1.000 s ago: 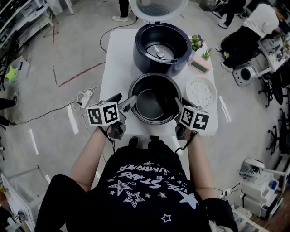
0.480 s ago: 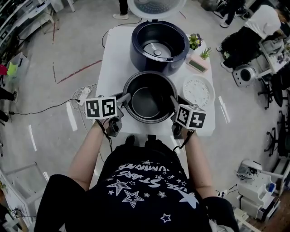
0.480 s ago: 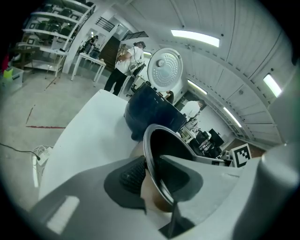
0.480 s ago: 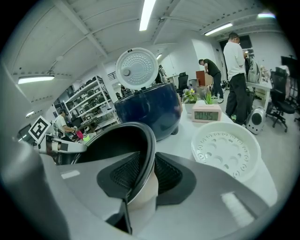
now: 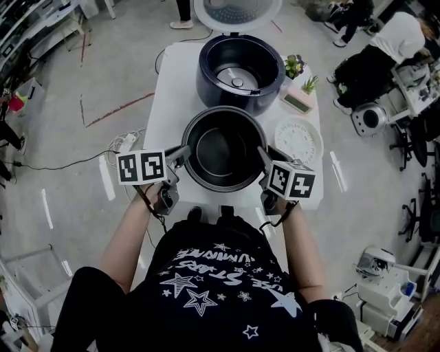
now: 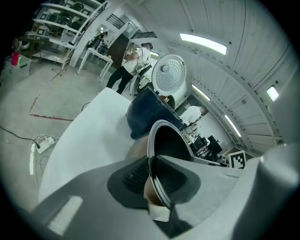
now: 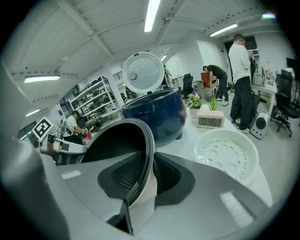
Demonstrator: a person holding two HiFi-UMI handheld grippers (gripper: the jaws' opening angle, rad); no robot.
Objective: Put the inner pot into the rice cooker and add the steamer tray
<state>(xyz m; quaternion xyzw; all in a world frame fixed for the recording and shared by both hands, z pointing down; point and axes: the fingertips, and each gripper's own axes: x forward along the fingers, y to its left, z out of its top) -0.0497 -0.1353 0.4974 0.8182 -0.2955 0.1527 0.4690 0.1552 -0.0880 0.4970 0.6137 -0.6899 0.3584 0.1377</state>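
A dark inner pot [image 5: 221,148] sits just in front of the open rice cooker [image 5: 240,69], on the person's side of it, with a narrow gap between the two. The left gripper [image 5: 184,152] pinches the pot's left rim, one pad inside the wall and one outside. The right gripper [image 5: 263,155] pinches the opposite rim in the same way, and its jaws have just been closing tighter on that rim. Whether the pot rests on the white table [image 5: 175,96] or hangs above it cannot be told. The cooker's lid [image 5: 237,10] stands raised behind its open well. The white steamer tray [image 5: 299,139] lies in front and to the right of the cooker, just beside the pot. Left of the cooker is bare tabletop. The pot's near side lies close to the table's near edge.
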